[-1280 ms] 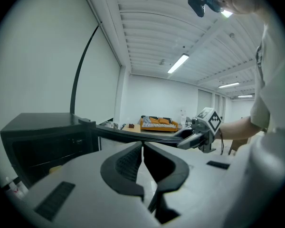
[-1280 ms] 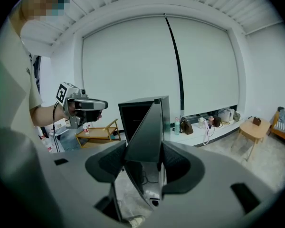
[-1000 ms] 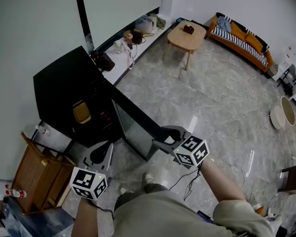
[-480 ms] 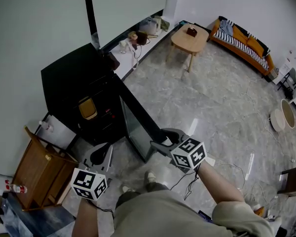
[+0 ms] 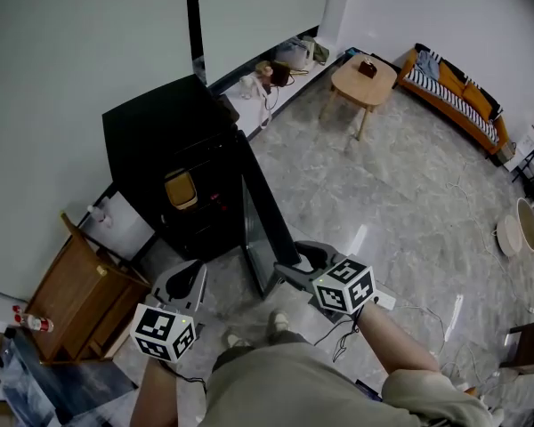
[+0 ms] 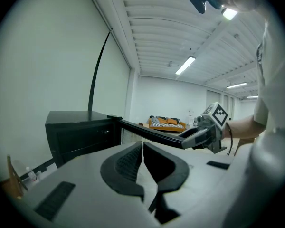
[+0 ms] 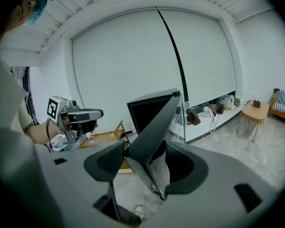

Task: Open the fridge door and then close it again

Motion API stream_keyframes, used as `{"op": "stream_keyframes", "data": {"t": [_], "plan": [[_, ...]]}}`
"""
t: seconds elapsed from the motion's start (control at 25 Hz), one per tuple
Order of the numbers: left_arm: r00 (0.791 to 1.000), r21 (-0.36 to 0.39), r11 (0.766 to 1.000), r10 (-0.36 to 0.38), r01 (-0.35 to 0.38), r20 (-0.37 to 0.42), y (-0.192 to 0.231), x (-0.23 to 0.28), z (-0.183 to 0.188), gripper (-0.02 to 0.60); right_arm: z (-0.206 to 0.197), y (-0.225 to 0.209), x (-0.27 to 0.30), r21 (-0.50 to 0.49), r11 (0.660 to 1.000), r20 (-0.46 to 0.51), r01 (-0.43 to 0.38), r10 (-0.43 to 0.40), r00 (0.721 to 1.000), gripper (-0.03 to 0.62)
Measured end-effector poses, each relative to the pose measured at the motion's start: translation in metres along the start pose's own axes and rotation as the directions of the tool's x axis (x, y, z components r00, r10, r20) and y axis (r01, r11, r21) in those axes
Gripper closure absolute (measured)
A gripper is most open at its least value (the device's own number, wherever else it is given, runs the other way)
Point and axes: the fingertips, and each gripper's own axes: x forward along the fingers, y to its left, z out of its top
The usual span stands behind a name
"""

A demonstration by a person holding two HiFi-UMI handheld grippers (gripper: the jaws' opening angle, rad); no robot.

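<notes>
While the fridge door [image 5: 265, 207] stands swung well out from the fridge [image 5: 151, 140], the first half of the job reads as done, or very nearly.

Door: hangs roughly square to the fridge front. The inside is exposed, with dark shelves and a yellow container [image 5: 180, 188] on one of them.

Right gripper [image 5: 289, 267]: at the door's free edge, the end farthest from the fridge. Its own view shows that edge standing between the jaws and filling the gap, with both pads seemingly against it. The jaws have just been opening a touch with the door between them. My reading is a wide hold, perhaps easing, not a let-go.

Left gripper [image 5: 183, 278]: in front of the fridge, toward the side where the wooden cabinet [image 5: 76, 296] stands next to it. It touches nothing. Jaws pressed together, nothing between them.

Done: door off its seal and wide open.

Left: swing the door back to the fridge front until it seats flush, then release. I cannot tell whether the outward swing is finished.

Watch: the hold is only on the door's edge, so a loosening grip could slip off during the return swing.
</notes>
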Motion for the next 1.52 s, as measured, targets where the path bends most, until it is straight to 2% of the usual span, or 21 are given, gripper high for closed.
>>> {"op": "stream_keyframes", "data": {"t": [0.4,0.92,1.16,1.52], "plan": [[0.999,-0.015,0.999,0.043,-0.043,0.004,0.027,-0.022,-0.007,0.568,0.006,0.034,0.029,-0.039,0.999,-0.03,-0.025,0.024,0.999,0.344],[0.996,-0.033,0.996,0.088,-0.087,0.002,0.052,-0.038,-0.012,0.568,0.016,0.068,0.063,-0.043,0.995,-0.043,-0.088,0.086,0.995,0.338],[0.992,-0.041,0.992,0.123,-0.123,0.002,0.067,-0.049,-0.014,0.568,0.022,0.084,0.083,-0.04,0.997,-0.027,-0.073,0.072,0.997,0.33],[0.983,-0.056,0.982,0.182,-0.18,0.024,0.088,-0.065,-0.011,0.568,0.031,0.104,0.114,-0.066,0.993,-0.045,-0.098,0.095,0.994,0.33]]}}
